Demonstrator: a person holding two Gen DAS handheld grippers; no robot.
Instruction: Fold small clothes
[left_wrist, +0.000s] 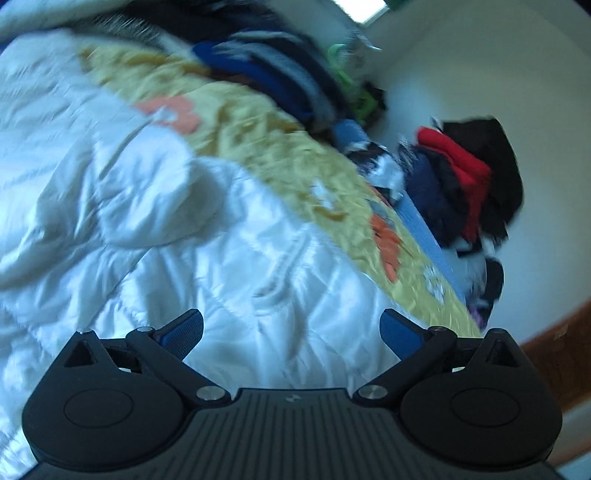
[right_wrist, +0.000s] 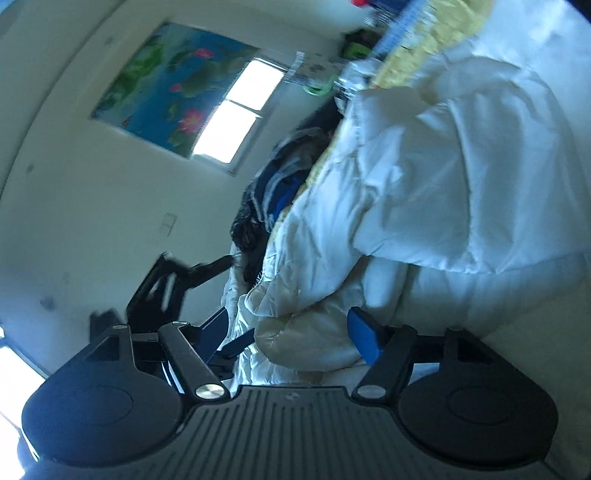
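Observation:
A white quilted padded jacket lies spread on a yellow patterned bedspread. My left gripper is open and empty just above the jacket's shiny fabric, its blue pads wide apart. In the right wrist view the same jacket is bunched up, one part folded over. My right gripper is open, its jaws standing either side of a cream-white fold of the jacket. The left gripper's black body shows at the left of that view. Both views are blurred by motion.
Piles of dark, blue and red clothes sit along the far side of the bed by the white wall. More dark clothes and a green hanger lie beyond the jacket. A flower picture and window are on the wall.

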